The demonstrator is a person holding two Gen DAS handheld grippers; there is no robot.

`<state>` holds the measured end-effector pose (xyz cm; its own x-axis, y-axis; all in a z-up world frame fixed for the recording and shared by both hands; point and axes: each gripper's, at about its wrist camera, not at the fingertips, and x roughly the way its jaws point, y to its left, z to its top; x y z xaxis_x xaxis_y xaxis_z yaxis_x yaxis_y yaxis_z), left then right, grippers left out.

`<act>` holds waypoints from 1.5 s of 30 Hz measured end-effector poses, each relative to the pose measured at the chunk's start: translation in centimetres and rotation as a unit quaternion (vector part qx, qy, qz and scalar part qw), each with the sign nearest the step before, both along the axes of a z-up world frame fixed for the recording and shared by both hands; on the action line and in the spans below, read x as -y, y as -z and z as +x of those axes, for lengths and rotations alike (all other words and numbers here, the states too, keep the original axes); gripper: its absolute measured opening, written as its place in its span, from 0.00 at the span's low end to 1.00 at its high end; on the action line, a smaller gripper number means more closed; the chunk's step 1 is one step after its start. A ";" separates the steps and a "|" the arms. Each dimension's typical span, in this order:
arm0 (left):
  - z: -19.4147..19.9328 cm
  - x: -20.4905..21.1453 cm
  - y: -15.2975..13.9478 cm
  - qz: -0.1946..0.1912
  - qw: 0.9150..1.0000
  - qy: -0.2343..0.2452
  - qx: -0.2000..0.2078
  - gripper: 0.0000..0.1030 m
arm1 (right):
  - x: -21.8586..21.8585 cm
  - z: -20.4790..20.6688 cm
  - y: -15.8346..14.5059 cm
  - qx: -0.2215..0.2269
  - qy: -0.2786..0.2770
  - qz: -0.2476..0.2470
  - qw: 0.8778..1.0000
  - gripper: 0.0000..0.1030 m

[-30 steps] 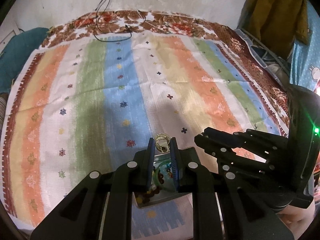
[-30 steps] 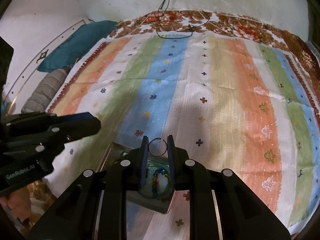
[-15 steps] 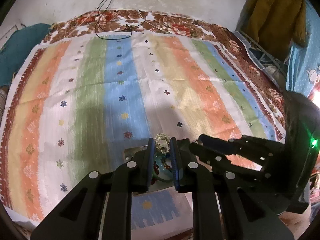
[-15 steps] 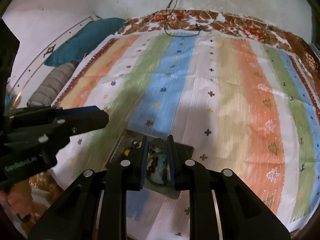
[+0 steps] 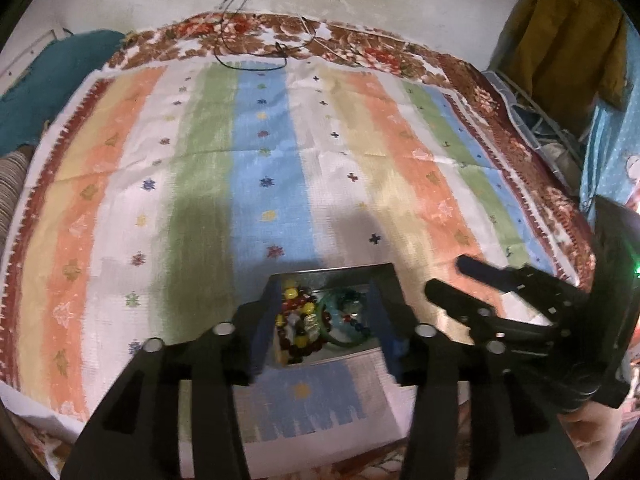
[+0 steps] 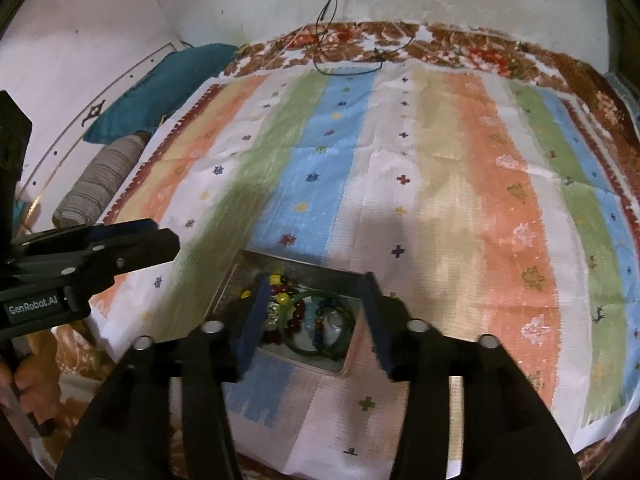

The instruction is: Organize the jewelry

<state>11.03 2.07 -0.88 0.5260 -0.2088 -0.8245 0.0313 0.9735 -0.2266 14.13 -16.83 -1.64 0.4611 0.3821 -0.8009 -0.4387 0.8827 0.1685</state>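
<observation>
striped cloth (image 6: 400, 184) over floral bedspread (image 6: 472, 46); teal pillow (image 6: 160, 92); black cable (image 6: 332, 20).

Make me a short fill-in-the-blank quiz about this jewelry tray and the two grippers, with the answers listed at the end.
1. Both the left gripper and the right gripper have their jaws ____.
2. The jewelry lies inside a metal ____.
3. The green bangle rests in the tray beside the ____ bracelets.
4. The tray sits on a ____ cloth.

Answers: open; tray; beaded; striped
</observation>
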 end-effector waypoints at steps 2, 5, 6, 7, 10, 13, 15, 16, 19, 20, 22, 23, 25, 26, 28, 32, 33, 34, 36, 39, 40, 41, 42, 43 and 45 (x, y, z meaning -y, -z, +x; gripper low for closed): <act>-0.5 0.0 -0.1 0.007 1.000 0.001 0.004 0.56 | 0.2 -0.5 -0.2 0.010 -0.001 -0.003 1.000 0.57; -1.4 -0.1 -0.3 0.016 1.000 0.001 0.012 0.68 | 0.6 -1.1 -0.5 0.017 -0.001 -0.003 1.000 0.63; -1.6 0.0 -0.3 0.019 1.000 0.001 0.015 0.72 | 0.7 -1.2 -0.5 0.019 -0.002 -0.005 1.000 0.65; -1.9 0.0 -0.4 0.024 1.000 0.001 0.017 0.75 | 0.9 -1.4 -0.6 0.024 -0.002 -0.008 1.000 0.68; -2.9 0.1 -0.5 0.045 0.999 0.002 0.031 0.76 | 1.3 -1.9 -0.7 0.031 -0.004 -0.008 0.999 0.72; -3.6 0.3 -0.7 0.062 0.997 0.008 0.049 0.82 | 1.7 -2.4 -0.8 0.038 -0.005 -0.011 0.999 0.77; -4.1 0.6 -0.6 0.072 0.996 0.015 0.053 0.86 | 1.8 -2.8 -0.8 0.048 -0.006 -0.020 0.999 0.81; -4.3 0.7 -0.5 0.074 0.996 0.019 0.054 0.90 | 1.9 -3.0 -0.9 0.053 -0.007 -0.023 0.998 0.84; -5.1 1.2 -0.5 0.079 0.995 0.029 0.060 0.94 | 2.2 -3.6 -1.0 0.059 -0.013 -0.019 0.998 0.90; -5.3 1.2 -0.4 0.080 0.995 0.031 0.059 0.94 | 2.3 -3.8 -1.1 0.059 -0.015 -0.016 0.998 0.92; -5.7 1.3 -0.1 0.087 0.994 0.031 0.055 0.94 | 2.7 -4.2 -1.1 0.062 -0.019 -0.011 0.998 0.93; -6.0 1.3 -0.1 0.094 0.994 0.026 0.057 0.94 | 2.8 -4.3 -1.1 0.062 -0.020 -0.011 0.998 0.94; -6.4 1.3 -0.2 0.098 0.993 0.024 0.061 0.94 | 3.1 -4.7 -1.0 0.063 -0.022 -0.008 0.998 0.94; -6.6 1.2 -0.2 0.095 0.993 0.024 0.059 0.94 | 3.2 -4.9 -1.0 0.063 -0.023 -0.008 0.998 0.94; -6.8 1.1 -0.1 0.096 0.994 0.020 0.056 0.94 | 3.4 -5.2 -1.0 0.063 -0.023 -0.006 0.998 0.94; -7.3 1.3 0.1 0.101 0.993 0.021 0.056 0.94 | 3.6 -5.8 -0.9 0.062 -0.027 -0.002 0.998 0.94; -7.5 1.4 0.0 0.101 0.993 0.021 0.057 0.94 | 3.6 -5.9 -0.9 0.063 -0.028 -0.002 0.998 0.94; -7.6 1.5 0.0 0.101 0.993 0.020 0.060 0.94 | 3.6 -6.1 -0.9 0.064 -0.030 -0.002 0.997 0.94; -7.9 1.5 -0.2 0.102 0.992 0.019 0.066 0.94 | 3.7 -6.3 -1.0 0.066 -0.032 0.000 0.997 0.94; -8.1 1.7 -0.3 0.103 0.992 0.022 0.075 0.94 | 4.0 -6.6 -1.1 0.068 -0.030 0.006 0.997 0.94; -8.1 1.7 -0.3 0.102 0.991 0.024 0.077 0.94 | 4.1 -6.6 -1.1 0.068 -0.029 0.007 0.997 0.94; -8.2 1.8 -0.4 0.101 0.991 0.027 0.079 0.94 | 4.2 -6.6 -1.1 0.067 -0.028 0.009 0.997 0.94; -8.2 1.9 -0.4 0.101 0.991 0.030 0.081 0.94 | 4.3 -6.6 -1.1 0.066 -0.027 0.010 0.997 0.94; -8.3 2.0 -0.4 0.103 0.991 0.031 0.083 0.94 | 4.3 -6.6 -1.1 0.066 -0.026 0.010 0.997 0.94; -8.3 2.2 -0.5 0.105 0.990 0.034 0.085 0.94 | 4.4 -6.6 -1.0 0.065 -0.025 0.010 0.998 0.94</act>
<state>2.68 -0.11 -0.43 0.6518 -0.0831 -0.7538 0.1196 0.9928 -0.0060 7.53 -21.21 -0.64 0.5408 0.4218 -0.7277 -0.5009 0.8565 0.1242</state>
